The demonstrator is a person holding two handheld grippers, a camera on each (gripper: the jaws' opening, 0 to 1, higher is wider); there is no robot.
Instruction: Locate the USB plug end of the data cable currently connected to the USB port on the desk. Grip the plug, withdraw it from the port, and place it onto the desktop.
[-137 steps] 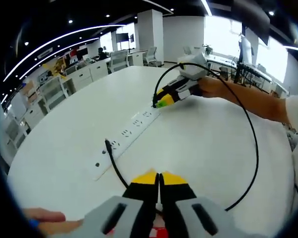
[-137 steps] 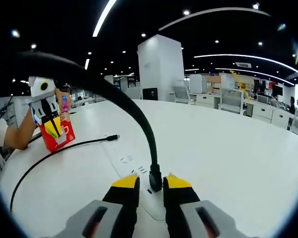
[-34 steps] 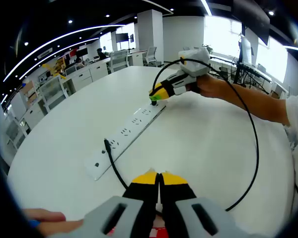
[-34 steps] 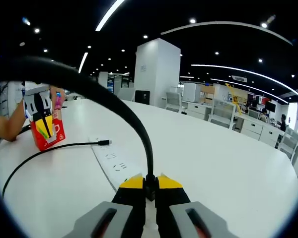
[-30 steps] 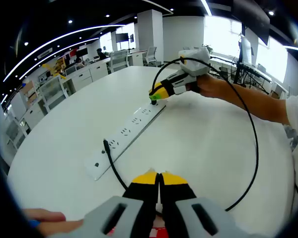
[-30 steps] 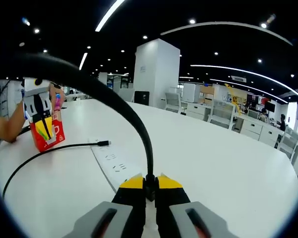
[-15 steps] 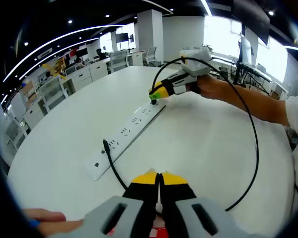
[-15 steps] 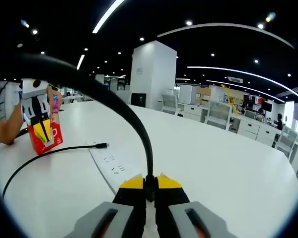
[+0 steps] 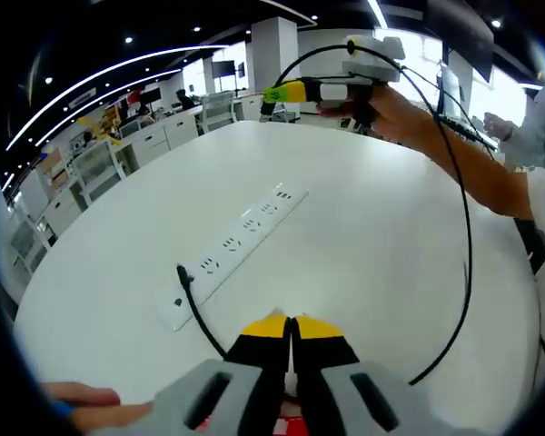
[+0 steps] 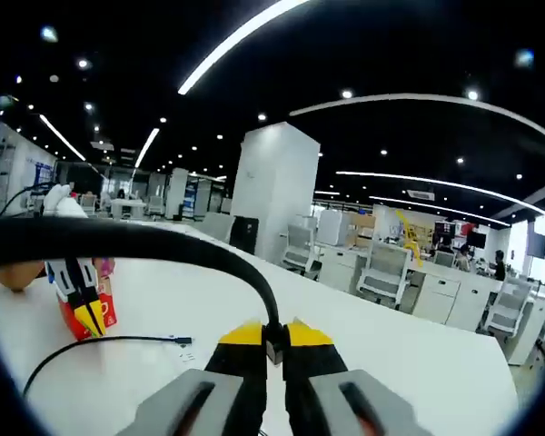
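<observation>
Right hand-held gripper (image 9: 274, 92) lifted clear of power strip (image 9: 234, 247), clenched on USB plug (image 10: 272, 343); withdrawal done, placing onto surface (image 9: 363, 236) remains.

**Colour Reference: Table, Cable and Grippers**

Table (image 9: 363, 236): plain white, no pattern.

Power strip (image 9: 232, 254): white body with small dark socket slots.

Data cable (image 9: 459, 218): black along its full length; the USB plug (image 10: 273, 343) is black as well, as is the free connector end (image 9: 181, 274) at the strip.

Left gripper (image 9: 289, 329): yellow tips on black jaws, grey housing behind.

Right gripper (image 10: 272, 334): yellow tips, black jaws, grey housing with dark recessed slots. In the left gripper view, the same unit shows a yellow-and-green tip on a white-grey body.

Carton (image 10: 84, 313): red, with a yellow graphic on its front face.

Ceiling (image 10: 391, 54): black, crossed by white strip lights.
</observation>
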